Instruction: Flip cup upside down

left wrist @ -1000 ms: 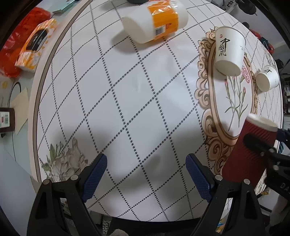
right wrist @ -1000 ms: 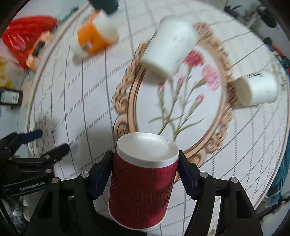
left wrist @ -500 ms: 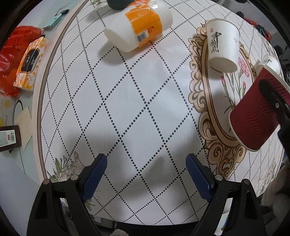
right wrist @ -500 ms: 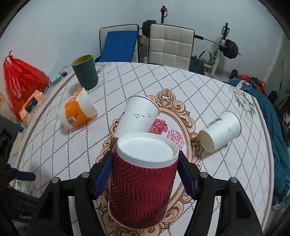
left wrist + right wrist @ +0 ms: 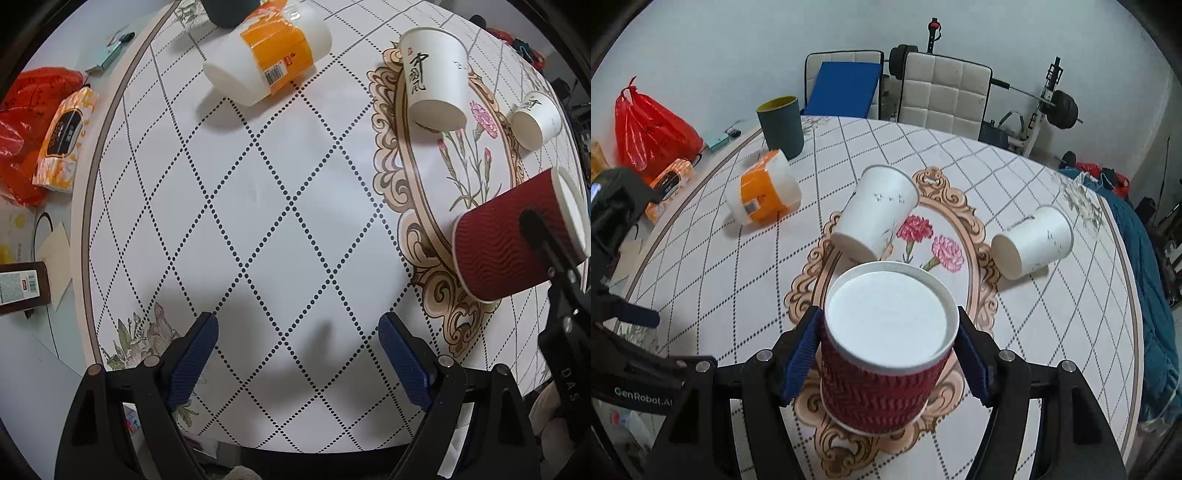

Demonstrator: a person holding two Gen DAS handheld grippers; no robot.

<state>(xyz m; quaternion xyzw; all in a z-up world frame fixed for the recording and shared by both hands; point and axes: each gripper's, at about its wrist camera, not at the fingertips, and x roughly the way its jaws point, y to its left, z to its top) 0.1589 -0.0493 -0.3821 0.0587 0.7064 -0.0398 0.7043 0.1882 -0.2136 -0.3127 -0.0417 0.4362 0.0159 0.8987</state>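
A dark red ribbed paper cup (image 5: 882, 384) with a white base is held between the blue pads of my right gripper (image 5: 888, 360), which is shut on it. Its white base faces the camera and its mouth points toward the table. In the left wrist view the cup (image 5: 506, 243) hangs tilted above the table's ornate oval, with the right gripper's finger across it. My left gripper (image 5: 297, 363) is open and empty above the table's near edge.
Two white paper cups (image 5: 875, 218) (image 5: 1032, 242) lie on their sides by the oval. An orange-wrapped roll (image 5: 762, 194) lies at the left and a dark green cup (image 5: 781, 127) stands behind it. The round table (image 5: 258, 192) ends near the left gripper. A red bag (image 5: 650, 133) sits at the far left.
The right gripper has turned the red cup and tipped the view up from the tabletop toward the room. In the left wrist view the cup has tilted over and risen.
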